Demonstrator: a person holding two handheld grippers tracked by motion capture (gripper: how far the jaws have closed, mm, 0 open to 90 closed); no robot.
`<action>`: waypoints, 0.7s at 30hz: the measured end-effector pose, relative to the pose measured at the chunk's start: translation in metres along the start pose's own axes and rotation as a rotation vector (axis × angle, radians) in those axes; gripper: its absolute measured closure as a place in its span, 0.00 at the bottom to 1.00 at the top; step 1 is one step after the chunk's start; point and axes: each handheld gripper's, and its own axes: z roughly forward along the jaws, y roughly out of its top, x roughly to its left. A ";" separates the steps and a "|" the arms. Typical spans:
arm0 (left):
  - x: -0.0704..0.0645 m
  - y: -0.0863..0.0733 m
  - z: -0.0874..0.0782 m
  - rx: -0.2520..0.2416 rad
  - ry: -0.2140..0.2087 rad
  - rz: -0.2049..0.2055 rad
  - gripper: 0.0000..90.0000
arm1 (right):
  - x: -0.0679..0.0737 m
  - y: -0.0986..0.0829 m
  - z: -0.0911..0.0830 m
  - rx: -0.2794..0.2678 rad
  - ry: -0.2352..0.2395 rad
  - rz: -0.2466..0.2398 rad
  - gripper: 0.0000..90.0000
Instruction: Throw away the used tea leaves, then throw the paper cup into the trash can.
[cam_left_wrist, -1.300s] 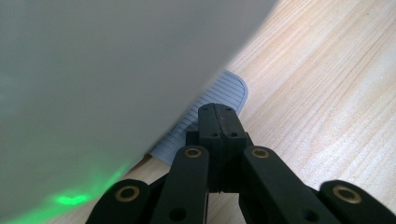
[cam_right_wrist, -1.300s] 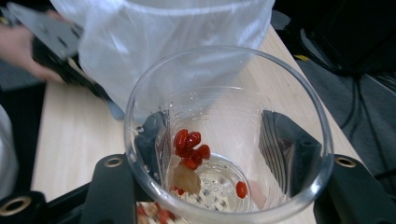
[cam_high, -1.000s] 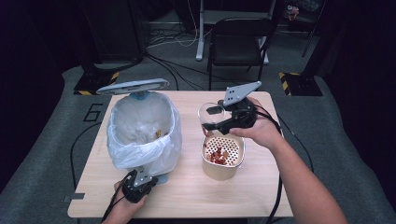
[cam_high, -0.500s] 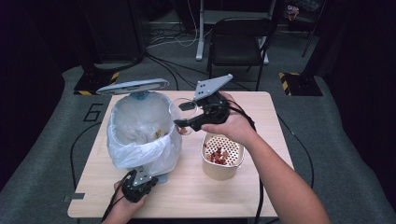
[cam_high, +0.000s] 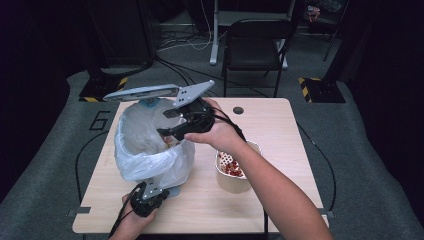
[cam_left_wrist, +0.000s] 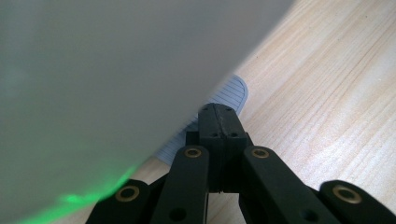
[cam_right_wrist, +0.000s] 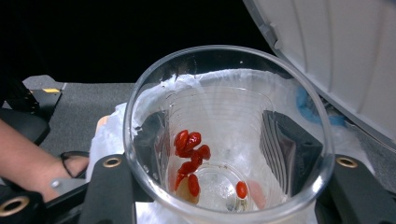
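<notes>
Right gripper (cam_right_wrist: 219, 186) clamped a clear ribbed plastic cup (cam_right_wrist: 224, 135) holding glossy red bits (cam_right_wrist: 189, 149); left gripper (cam_left_wrist: 217, 121) jaws pressed together.

So the lined bin (cam_high: 150, 150) sits on the worktop's (cam_high: 280, 125) left half, the strainer tub (cam_high: 235, 172) just right of it. A clear cup (cam_high: 170, 137) hangs over the bin's mouth, and a chair (cam_high: 255, 45) stands behind.
</notes>
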 end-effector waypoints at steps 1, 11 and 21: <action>0.000 0.000 0.000 0.000 0.000 0.000 1.00 | 0.000 0.000 0.004 0.004 -0.005 -0.001 0.47; 0.000 -0.001 0.001 -0.010 -0.002 -0.016 1.00 | 0.004 -0.004 0.040 0.055 -0.092 0.020 0.23; -0.003 0.000 0.003 -0.045 -0.007 -0.054 1.00 | 0.007 -0.005 0.025 0.024 -0.111 0.027 0.16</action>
